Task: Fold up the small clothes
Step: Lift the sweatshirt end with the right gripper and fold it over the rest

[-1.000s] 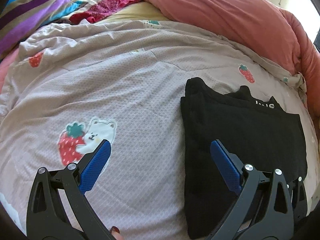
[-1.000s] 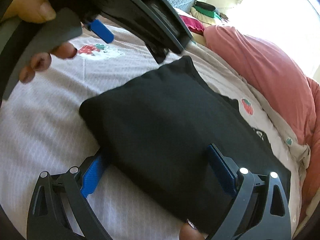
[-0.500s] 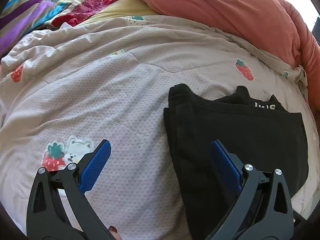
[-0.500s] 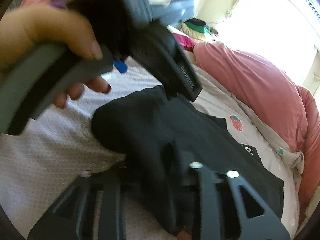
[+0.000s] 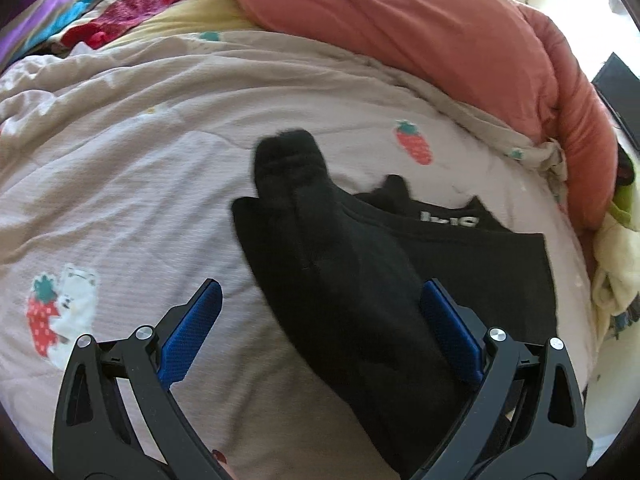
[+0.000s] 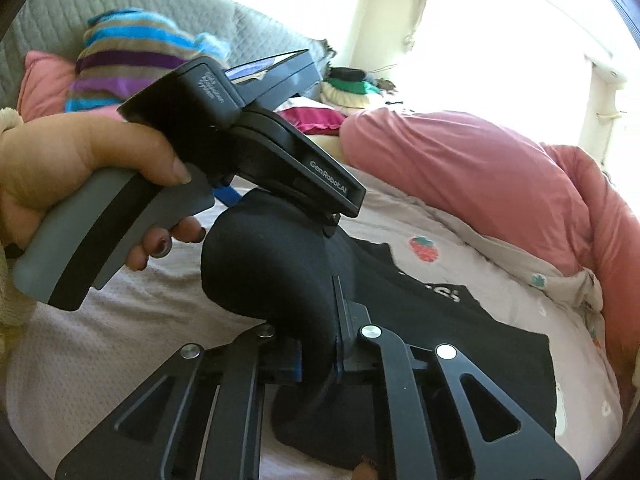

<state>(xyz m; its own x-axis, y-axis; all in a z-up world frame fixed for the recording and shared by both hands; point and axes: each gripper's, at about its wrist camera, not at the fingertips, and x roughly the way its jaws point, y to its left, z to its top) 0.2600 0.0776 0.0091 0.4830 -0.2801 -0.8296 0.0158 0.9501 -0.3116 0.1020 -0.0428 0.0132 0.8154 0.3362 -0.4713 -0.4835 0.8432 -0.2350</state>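
Already the right claw point(image 6: 318, 356) is clamped on the near-left edge of the black garment point(image 5: 460, 276) lying on the bed point(image 5: 140, 168), lifting it toward the far right, while the left claw point(image 5: 320, 332) hangs spread apart above it.

Bare quilt point(image 5: 132, 184) leftward; pink duvet point(image 5: 420, 36) walling far side

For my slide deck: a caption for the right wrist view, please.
Right gripper pinches a fold of the black garment above the strawberry-print quilt.
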